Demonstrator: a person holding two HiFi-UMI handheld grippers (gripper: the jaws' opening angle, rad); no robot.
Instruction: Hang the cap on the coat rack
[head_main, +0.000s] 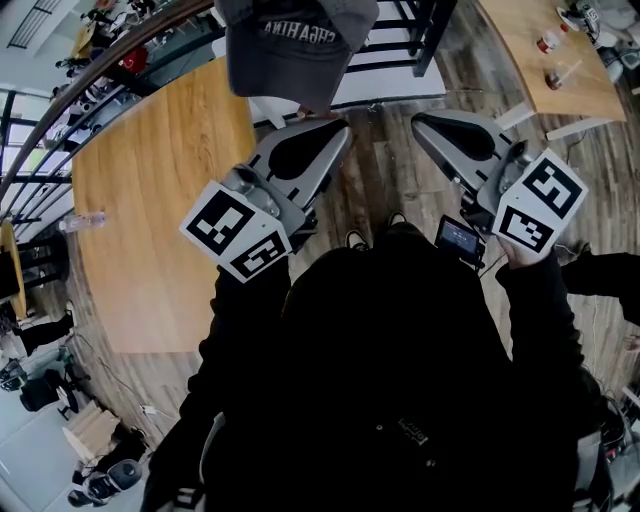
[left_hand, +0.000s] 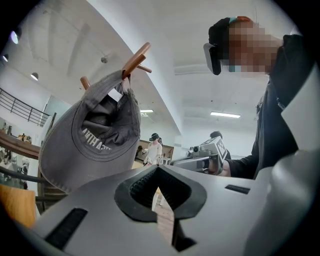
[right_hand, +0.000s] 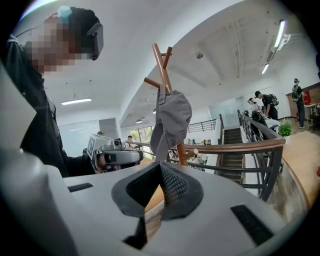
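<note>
The grey cap hangs on a peg of the wooden coat rack, while the left tongs and right tongs are both closed on nothing.

A wooden table lies left of the left gripper, bearing a clear bottle. A second table stands beyond the right gripper.

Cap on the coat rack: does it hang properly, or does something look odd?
Nothing stands out. The cap hangs from a wooden peg of the coat rack, brim pointing down, with no visible damage.
</note>
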